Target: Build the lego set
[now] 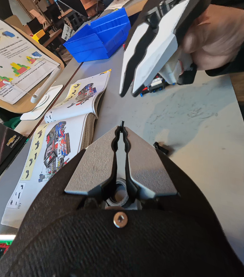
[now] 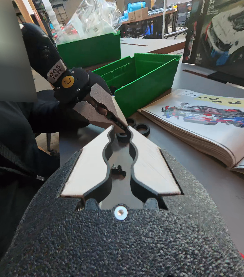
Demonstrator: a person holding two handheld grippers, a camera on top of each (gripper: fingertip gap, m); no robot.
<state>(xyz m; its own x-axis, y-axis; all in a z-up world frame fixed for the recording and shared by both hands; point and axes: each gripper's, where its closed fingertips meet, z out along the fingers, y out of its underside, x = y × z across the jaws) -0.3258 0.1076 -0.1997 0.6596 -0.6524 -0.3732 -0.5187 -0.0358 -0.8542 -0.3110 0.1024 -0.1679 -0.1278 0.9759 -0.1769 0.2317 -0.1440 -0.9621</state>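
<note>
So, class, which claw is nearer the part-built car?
Right. The right claw hangs just in front of the car; the left claw, pinching a pin, is farther back.

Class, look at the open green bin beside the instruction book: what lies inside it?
Inside the green bin, a few small dark pieces show near its left end. Its front wall hides the rest of the floor.

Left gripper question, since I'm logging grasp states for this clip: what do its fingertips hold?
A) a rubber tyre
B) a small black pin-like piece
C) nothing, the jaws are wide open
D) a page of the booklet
B: in the left wrist view the left gripper is closed at its tips on a small black pin-like piece that pokes out above the table.
</note>
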